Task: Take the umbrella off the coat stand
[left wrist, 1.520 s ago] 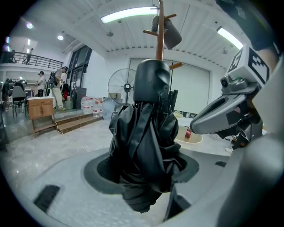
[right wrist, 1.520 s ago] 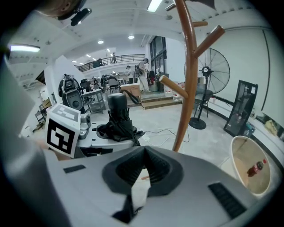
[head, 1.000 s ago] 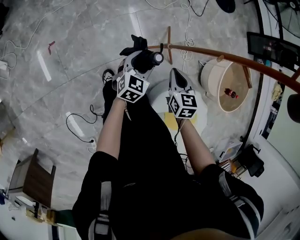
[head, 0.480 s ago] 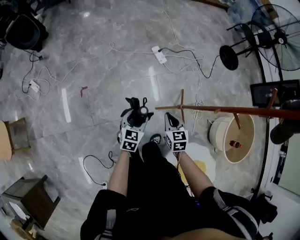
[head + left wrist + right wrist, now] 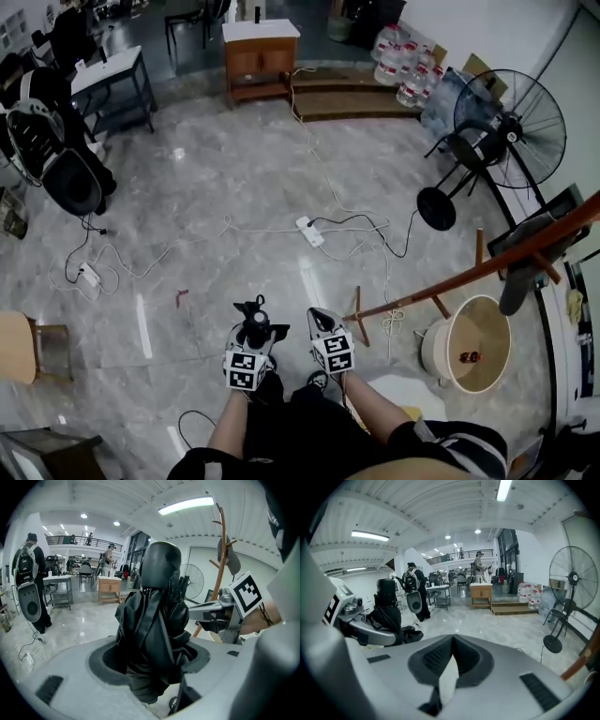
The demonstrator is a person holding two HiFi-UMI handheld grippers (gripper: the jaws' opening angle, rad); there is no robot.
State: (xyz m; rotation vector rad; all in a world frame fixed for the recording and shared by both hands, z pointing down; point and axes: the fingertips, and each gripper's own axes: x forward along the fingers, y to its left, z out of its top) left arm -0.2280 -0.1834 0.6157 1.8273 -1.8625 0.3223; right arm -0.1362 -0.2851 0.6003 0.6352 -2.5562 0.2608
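Low in the head view, two bare forearms reach up from the bottom edge, side by side, each carrying a gripper that points toward the top of the frame. The left hand-held gripper (image 5: 254, 330) is clenched on a folded black umbrella (image 5: 256, 322). In the left gripper view its grey jaws (image 5: 151, 666) press on the bunched black fabric of the umbrella (image 5: 154, 616), whose rounded end stands up above them. The right hand-held gripper (image 5: 315, 319) lies just beside it. In its own view the ribbed pads (image 5: 436, 657) meet with nothing between them.

Each gripper's cube (image 5: 243, 369) carries black-and-white square markers.

The umbrella is well apart from the wooden coat stand (image 5: 469, 272), which slants across the right of the head view with a dark item hanging near its upper end.

The floor (image 5: 206, 187) is glossy grey marble, strewn with white cables and a power strip (image 5: 309, 231). A black pedestal fan (image 5: 509, 128) stands at the upper right, water bottles (image 5: 401, 58) and a wooden cabinet (image 5: 261, 54) along the top, and a cream round tub (image 5: 469, 354) at the lower right.
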